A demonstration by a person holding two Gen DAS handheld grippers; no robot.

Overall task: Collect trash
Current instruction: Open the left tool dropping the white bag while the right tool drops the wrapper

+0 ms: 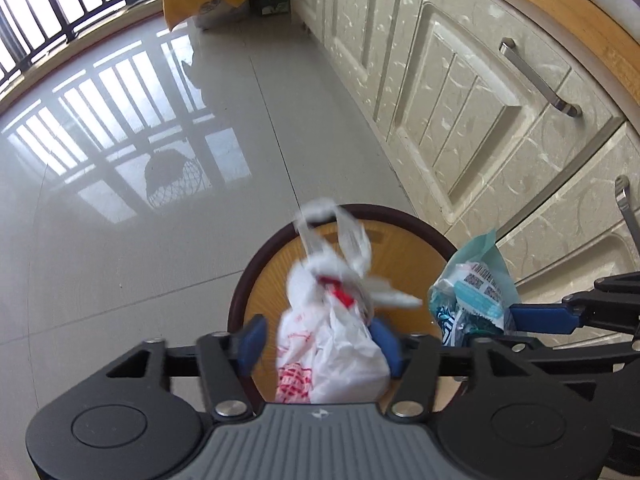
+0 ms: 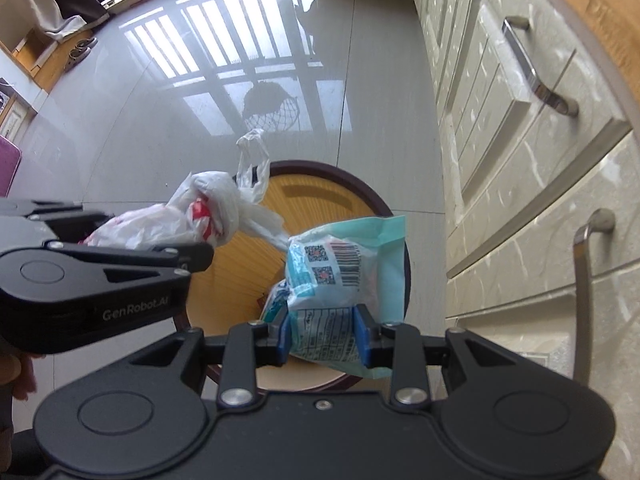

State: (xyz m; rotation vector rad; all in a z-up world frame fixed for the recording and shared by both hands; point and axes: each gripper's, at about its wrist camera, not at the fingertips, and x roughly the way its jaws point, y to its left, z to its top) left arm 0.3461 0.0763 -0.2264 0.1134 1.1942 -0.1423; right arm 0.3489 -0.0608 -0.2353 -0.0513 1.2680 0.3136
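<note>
A knotted white plastic bag (image 1: 332, 344) with red print sits between the spread pads of the left hand-held gripper (image 1: 320, 344), apparently released, directly above the open round wood-grain bin (image 1: 400, 256) on the tiled floor (image 1: 140, 240). A teal snack wrapper (image 2: 336, 280) is clamped in the right hand-held gripper (image 2: 326, 336), also over the bin. Neither piece is judged deposited yet; the bin's visible interior looks empty, its bottom hidden.

Wide open floor (image 1: 132, 240) to the left and ahead. Hemmed on the right by cabinet fronts (image 2: 520, 140) with jutting handles (image 2: 536, 76). Below, possibly an open-topped wooden bin (image 2: 384, 216), partly blocked by white bag (image 1: 332, 344) and teal packet (image 2: 340, 280).
</note>
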